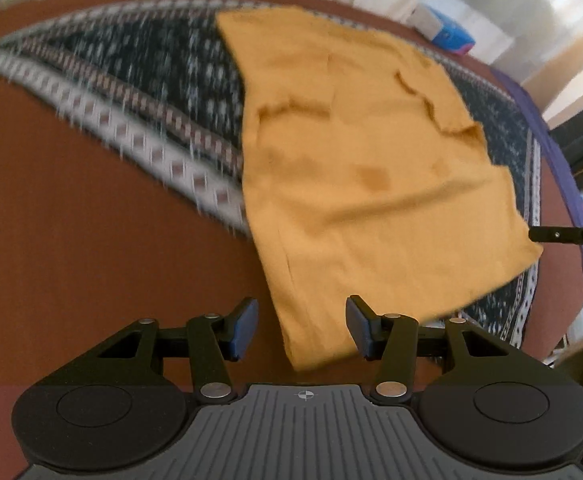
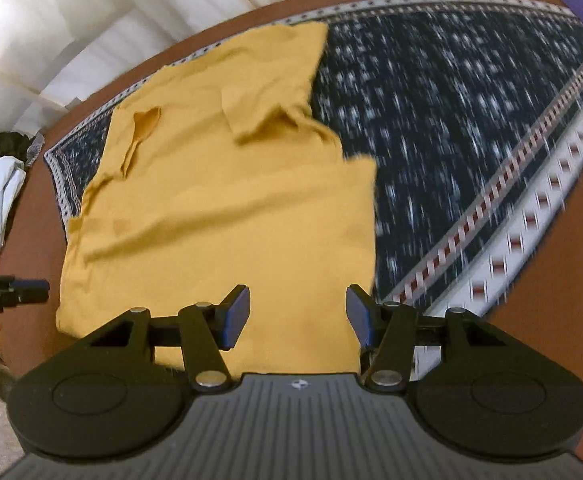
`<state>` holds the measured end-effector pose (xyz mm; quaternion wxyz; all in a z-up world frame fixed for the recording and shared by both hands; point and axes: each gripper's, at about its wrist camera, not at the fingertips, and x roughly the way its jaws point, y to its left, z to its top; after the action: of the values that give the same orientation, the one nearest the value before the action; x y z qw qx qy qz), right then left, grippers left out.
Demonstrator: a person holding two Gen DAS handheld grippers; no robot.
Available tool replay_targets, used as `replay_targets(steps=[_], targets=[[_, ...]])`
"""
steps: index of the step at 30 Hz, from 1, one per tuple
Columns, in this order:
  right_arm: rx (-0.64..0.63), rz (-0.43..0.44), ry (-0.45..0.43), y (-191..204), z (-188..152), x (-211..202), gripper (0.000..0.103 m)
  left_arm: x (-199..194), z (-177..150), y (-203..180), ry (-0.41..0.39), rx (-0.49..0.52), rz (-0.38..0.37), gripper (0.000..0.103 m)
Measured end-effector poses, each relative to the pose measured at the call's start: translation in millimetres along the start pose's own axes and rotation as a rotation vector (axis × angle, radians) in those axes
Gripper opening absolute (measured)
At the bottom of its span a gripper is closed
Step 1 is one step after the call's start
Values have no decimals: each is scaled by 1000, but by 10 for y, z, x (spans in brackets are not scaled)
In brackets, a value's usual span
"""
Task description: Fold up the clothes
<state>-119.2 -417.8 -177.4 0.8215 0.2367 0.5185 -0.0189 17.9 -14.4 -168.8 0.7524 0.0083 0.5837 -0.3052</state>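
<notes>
Yellow shirt point(image 1: 371, 184) flat on patterned blanket point(image 1: 139, 92); both claws point(image 1: 302, 330) point(image 2: 298, 318) wide open, empty, at its near hem.

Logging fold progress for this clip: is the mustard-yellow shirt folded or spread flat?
Partly folded. The mustard-yellow shirt lies on the patterned dark blanket with a sleeve turned inward over its body, the lower part one flat panel.

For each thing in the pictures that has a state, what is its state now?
Yellow shirt: lying on the blanket, partly folded, held by neither gripper.
Patterned blanket: spread flat under the shirt.
Left gripper: jaws open, at the shirt's near corner.
Right gripper: jaws open, over the shirt's near edge.
</notes>
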Motion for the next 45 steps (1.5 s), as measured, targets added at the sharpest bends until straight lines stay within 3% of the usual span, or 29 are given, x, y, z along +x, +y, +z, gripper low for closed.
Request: replay_targets(steps=[6, 14, 20, 22, 24, 25, 26, 27, 32, 38, 45], targets=[[-48, 1, -27, -18, -265, -10, 58, 124, -203, -118, 0, -34, -7, 64], [-89, -12, -52, -52, -378, -66, 56, 101, -282, -154, -25, -61, 2, 63], [-115, -25, -20, -71, -431, 2, 56, 162, -268, -166, -22, -49, 20, 62], [-127, -18, -18, -51, -438, 29, 56, 156, -268, -166, -25, -46, 31, 53], [-125, -14, -20, -44, -445, 34, 49, 152, -275, -162, -27, -41, 26, 15], [-125, -20, -21, -47, -446, 35, 38, 152, -276, -172, -29, -32, 29, 10], [-119, -17, -17, -66, -441, 34, 21, 149, -276, -201, -34, -11, 40, 6], [-113, -14, -13, -85, -436, 32, 16, 137, -272, -233, -40, 9, 46, 6], [-79, 48, -35, -110, -397, -96, 8, -101, -159, -261, -104, 0, 2, 4], [0, 164, -129, -181, -63, -383, 8, -467, 238, -286, -223, -26, -49, 4], [-10, 237, -213, -169, 775, -452, 8, -627, 926, -264, -353, -38, -68, 4]])
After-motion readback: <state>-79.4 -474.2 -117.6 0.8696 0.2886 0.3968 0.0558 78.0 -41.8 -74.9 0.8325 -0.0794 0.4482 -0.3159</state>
